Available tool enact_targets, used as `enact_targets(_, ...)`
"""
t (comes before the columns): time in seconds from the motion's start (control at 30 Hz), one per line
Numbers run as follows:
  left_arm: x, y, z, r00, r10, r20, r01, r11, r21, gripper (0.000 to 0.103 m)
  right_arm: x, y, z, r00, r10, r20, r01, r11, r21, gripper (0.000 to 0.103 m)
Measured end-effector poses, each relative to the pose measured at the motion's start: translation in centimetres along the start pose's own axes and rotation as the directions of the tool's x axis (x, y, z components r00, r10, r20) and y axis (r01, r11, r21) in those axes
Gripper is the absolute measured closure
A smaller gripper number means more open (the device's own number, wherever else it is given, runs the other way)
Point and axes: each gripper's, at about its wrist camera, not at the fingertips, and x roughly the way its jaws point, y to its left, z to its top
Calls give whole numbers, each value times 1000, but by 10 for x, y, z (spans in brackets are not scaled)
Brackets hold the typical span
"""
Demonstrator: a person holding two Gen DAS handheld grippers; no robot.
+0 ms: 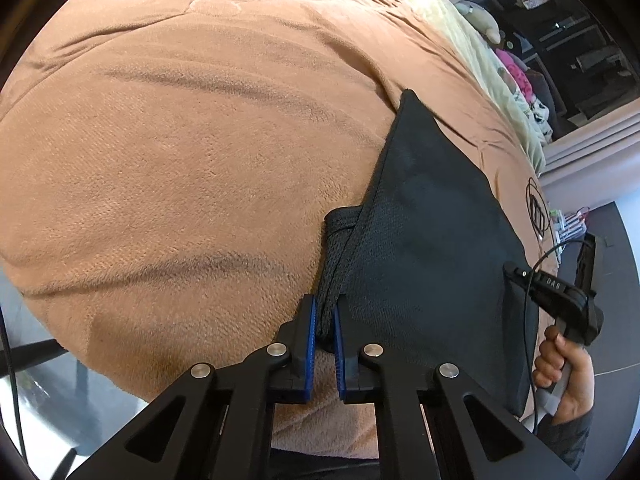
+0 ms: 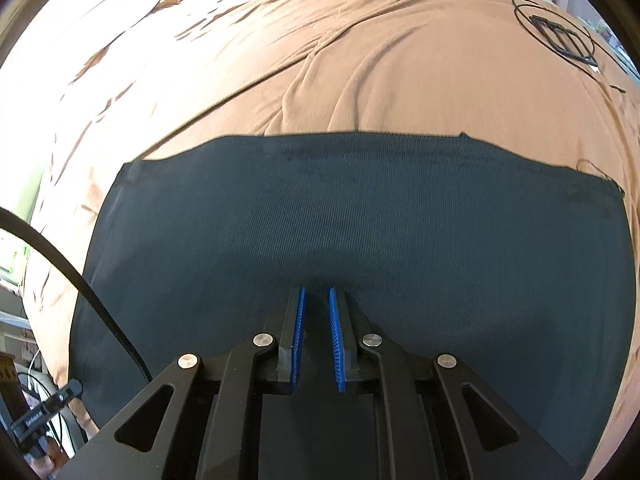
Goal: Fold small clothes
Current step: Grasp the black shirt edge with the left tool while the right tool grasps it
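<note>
- We see a dark garment [image 1: 432,248] lying on a brown blanket [image 1: 180,152] that covers a bed; the cloth is black to very dark blue-grey, with a fine ribbed knit.
- From the left wrist camera, the garment sits right of centre, its upper end narrowing to a point and its right side running down toward the lower edge of the view.
- A thick, folded or bunched band of the same dark cloth [image 1: 334,264] juts out on the garment's left side, stacked in layers.
- Our left gripper [image 1: 325,308] has its blue-padded fingers [image 1: 310,320] drawn close together on that bunched band, pinching it.
- At the right edge of the same view, a hand [image 1: 560,368] in a dark sleeve holds the handle of the other gripper, which rests against the garment's right part.
- From the right wrist camera, the garment [image 2: 352,220] spreads wide across the lower half of the view, lying mostly flat, with a nearly straight far edge and a slightly raised corner at each end.
- Our right gripper [image 2: 317,292] points down at the cloth, its blue pads [image 2: 335,332] set narrow with dark fabric between them; the tips press into the garment.
- A black outlined emblem [image 2: 560,36] is on the blanket, well beyond the garment's far right corner.
- A black cable [image 2: 80,280] curves across the left of that view.
</note>
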Motion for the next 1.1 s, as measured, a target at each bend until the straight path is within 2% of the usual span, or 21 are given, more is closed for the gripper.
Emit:
enact_targets(0.33,0,-5,-3,1000,23,9,-23,1000,-10,95,21,0,28,1000,-10,17,10,1000,-8,94)
enact_targets(0.57,1,-6,-3,1000,25,9,-25,1000,-7,95,30,-8,43,1000,17,24,-17,1000,15,94)
enact_targets(0.77,1,-8,-3,1000,19,10,-19,1000,-5,97,24,-14,53,1000,23,19,-24,999,38,94)
enact_targets(1.1,-11,-3,0,998,-58,24,58,998,-12,97,-25,15,16,998,58,-7,-59,997,-58,94)
